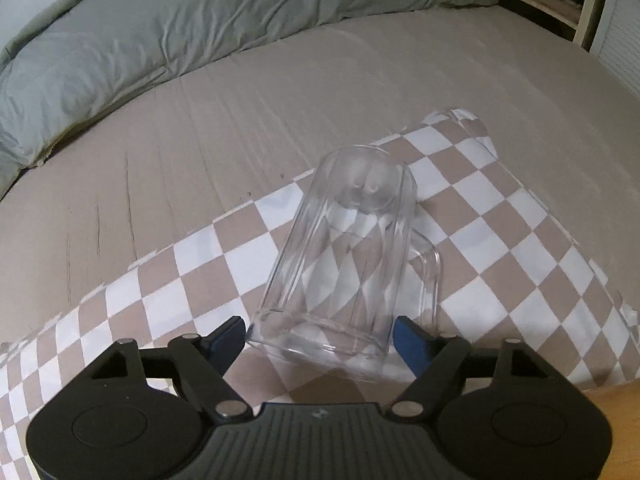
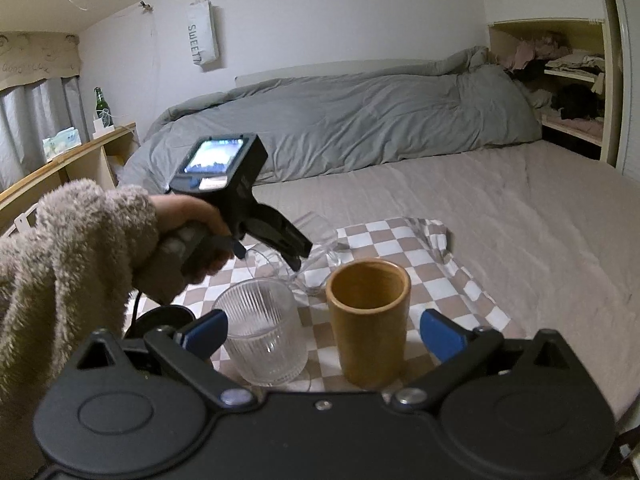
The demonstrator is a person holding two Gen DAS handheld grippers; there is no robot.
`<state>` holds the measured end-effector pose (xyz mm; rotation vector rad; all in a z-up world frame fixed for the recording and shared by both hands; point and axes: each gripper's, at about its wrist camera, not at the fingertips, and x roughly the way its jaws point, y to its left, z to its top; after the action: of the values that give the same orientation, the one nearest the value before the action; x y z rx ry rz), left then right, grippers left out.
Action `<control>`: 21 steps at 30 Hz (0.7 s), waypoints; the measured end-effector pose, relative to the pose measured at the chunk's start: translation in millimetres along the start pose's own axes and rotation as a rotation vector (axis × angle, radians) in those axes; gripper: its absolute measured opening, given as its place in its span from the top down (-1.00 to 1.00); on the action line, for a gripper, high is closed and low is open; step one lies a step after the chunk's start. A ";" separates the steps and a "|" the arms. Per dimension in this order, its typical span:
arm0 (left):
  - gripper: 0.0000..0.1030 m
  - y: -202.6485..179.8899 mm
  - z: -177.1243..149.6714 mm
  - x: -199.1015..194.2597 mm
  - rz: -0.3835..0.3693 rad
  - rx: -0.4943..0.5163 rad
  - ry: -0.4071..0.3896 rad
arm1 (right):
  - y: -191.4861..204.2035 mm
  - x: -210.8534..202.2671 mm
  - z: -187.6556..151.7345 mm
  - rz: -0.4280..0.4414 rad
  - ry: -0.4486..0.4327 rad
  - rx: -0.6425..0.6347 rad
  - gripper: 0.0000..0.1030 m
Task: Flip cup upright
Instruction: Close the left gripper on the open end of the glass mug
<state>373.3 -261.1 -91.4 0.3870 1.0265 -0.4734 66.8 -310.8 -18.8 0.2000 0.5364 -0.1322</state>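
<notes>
A clear glass mug (image 1: 348, 252) with a handle lies on its side on the checkered cloth (image 1: 500, 240), base pointing away, mouth towards my left gripper (image 1: 320, 340). The left gripper's blue pads (image 1: 408, 340) stand on either side of the mug's rim; the jaws look closed on it. In the right wrist view the left gripper (image 2: 280, 248) sits over the mug (image 2: 320, 240), held by a hand in a fuzzy sleeve. My right gripper (image 2: 324, 332) is open and empty, near the front of the cloth.
An upright ribbed glass (image 2: 264, 340) and an upright wooden cup (image 2: 370, 316) stand on the cloth between the right gripper's fingers. A grey duvet (image 2: 340, 120) lies along the back of the bed. Shelves (image 2: 568, 80) are at the right, a wooden headboard shelf (image 2: 60, 160) at the left.
</notes>
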 end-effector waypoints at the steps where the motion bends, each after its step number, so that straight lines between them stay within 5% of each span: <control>1: -0.56 -0.3 -0.1 -1.1 0.001 0.001 -0.007 | 0.8 -0.4 0.0 0.002 0.000 -0.001 -1.00; 12: -0.54 24.1 -5.9 -45.7 0.027 -0.014 -0.072 | 4.1 -3.0 -0.5 0.026 -0.011 0.006 -1.00; 21: -0.54 101.1 -42.6 -80.4 0.111 -0.074 -0.058 | 16.5 -0.7 -2.6 0.054 -0.015 -0.001 -1.00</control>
<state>362.9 -139.2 -31.8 0.3605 0.9581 -0.3442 67.9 -294.2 -18.1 0.2124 0.5161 -0.0813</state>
